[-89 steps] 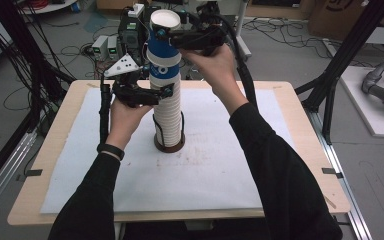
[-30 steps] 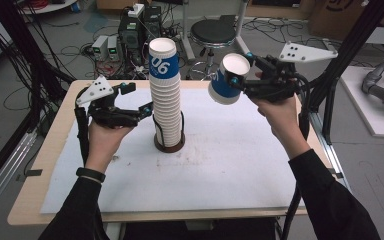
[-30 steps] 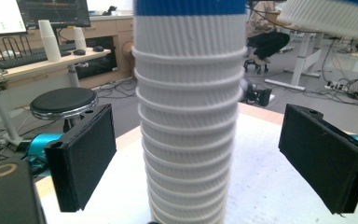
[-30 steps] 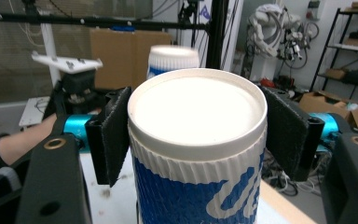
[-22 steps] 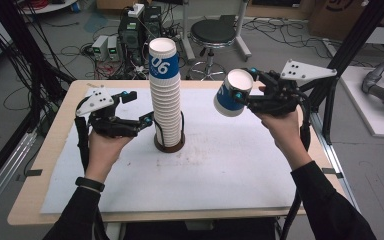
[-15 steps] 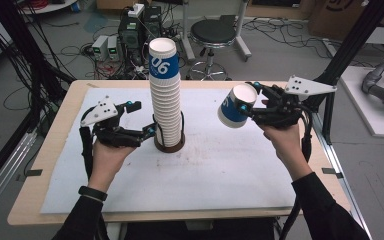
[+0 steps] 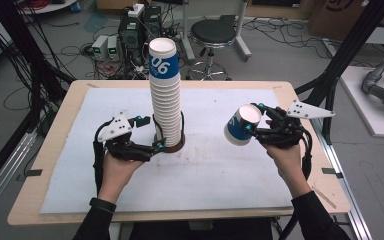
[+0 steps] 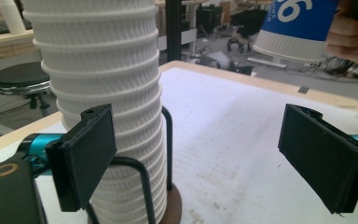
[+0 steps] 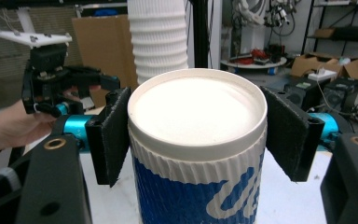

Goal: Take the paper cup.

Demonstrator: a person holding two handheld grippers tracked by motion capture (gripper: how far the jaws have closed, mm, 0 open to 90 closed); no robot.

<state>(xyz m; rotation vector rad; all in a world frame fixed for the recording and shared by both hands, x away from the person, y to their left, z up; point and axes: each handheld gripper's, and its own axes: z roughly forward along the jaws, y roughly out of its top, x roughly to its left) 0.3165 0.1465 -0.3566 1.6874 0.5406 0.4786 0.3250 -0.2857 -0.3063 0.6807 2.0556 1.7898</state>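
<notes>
A single cup point(image 7: 243, 126) is clamped between the pads of the right hand-held gripper point(image 7: 260, 126), held off the bench point(image 7: 280, 90) at the right side, tilted with its white rim turned up and to the left. A blue band with white lettering is seen on its body, with a ribbed white collar under the rim; in the right gripper view the cup point(image 9: 197, 154) is seen pinched on both sides just below the rim.

The stack point(image 7: 165, 95) of ribbed white cups stands upright at the middle of the bench, slightly to the far side, on a dark round base point(image 7: 176, 147) with thin black uprights; its top cup bears the blue band. The left hand-held gripper point(image 7: 150, 134) is held just left of the stack's foot with its jaws wide apart and nothing between them; in the left gripper view one pad point(image 8: 85, 154) is seen close beside the stack's lower cups point(image 8: 103, 93), contact not being certain.

A white sheet point(image 7: 215, 180) covers most of the bench, bare wood being left as a border. Open sheet lies between stack and held cup, and across the whole near half. The right hand is close to the bench's right edge
</notes>
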